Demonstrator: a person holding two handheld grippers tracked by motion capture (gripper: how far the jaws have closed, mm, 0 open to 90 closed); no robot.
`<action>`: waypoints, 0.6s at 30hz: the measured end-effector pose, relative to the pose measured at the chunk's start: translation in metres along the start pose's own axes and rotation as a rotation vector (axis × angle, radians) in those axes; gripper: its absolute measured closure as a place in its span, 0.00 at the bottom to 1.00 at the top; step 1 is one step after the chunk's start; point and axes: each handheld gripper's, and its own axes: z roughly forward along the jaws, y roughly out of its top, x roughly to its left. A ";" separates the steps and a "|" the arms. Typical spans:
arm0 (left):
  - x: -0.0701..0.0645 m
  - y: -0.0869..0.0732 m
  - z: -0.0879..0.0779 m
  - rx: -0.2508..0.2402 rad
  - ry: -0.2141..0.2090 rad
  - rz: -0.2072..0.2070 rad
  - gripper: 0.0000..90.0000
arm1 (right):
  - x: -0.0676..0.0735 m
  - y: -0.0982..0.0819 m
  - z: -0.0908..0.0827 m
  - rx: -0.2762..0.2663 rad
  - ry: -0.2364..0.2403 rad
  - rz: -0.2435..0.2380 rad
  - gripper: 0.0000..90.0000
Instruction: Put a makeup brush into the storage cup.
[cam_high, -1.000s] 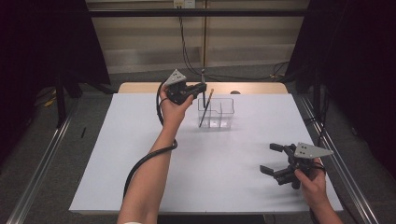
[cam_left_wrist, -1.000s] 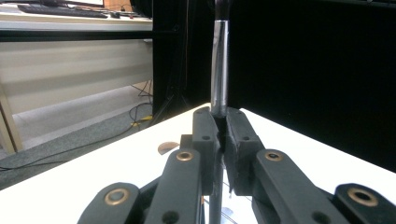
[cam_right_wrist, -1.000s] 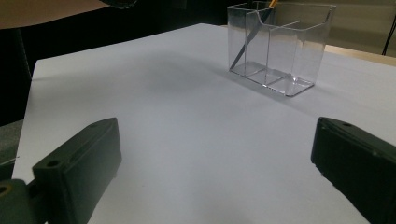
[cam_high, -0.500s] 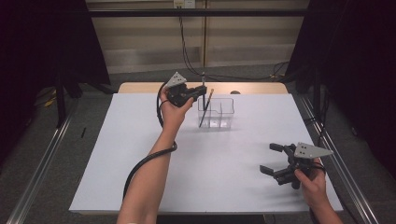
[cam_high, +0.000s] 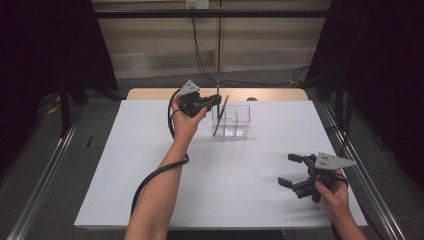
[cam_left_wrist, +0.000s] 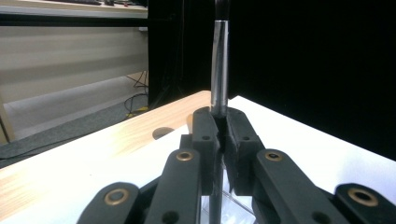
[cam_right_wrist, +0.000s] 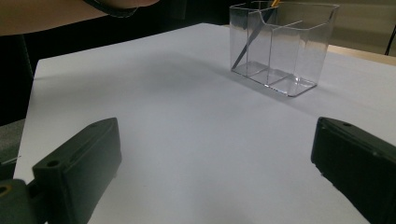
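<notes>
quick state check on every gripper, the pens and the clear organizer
left gripper: shut on the silver pen, above the organizer
silver pen: upright, clamped between the jaws
right gripper: open, holding nothing, low over the white table cover
clear organizer: upright
pencil: leaning in the organizer's left compartment

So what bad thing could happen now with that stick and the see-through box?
The left gripper pinches a thin brush upright above the clear box. If the thin handle slips in the grip, it might fall outside. The pencil already leaning inside could get bumped, or the light box might tip.
</notes>
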 end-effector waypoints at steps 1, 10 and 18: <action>0.000 0.000 0.000 0.000 -0.001 -0.001 0.93 | 0.000 0.000 0.000 0.000 -0.003 -0.001 0.01; -0.002 -0.002 0.002 0.003 -0.010 -0.005 0.93 | 0.000 0.000 0.000 -0.008 -0.002 0.002 0.01; -0.003 -0.005 0.004 0.010 -0.026 -0.009 0.93 | 0.000 0.000 0.000 -0.005 0.000 0.000 0.01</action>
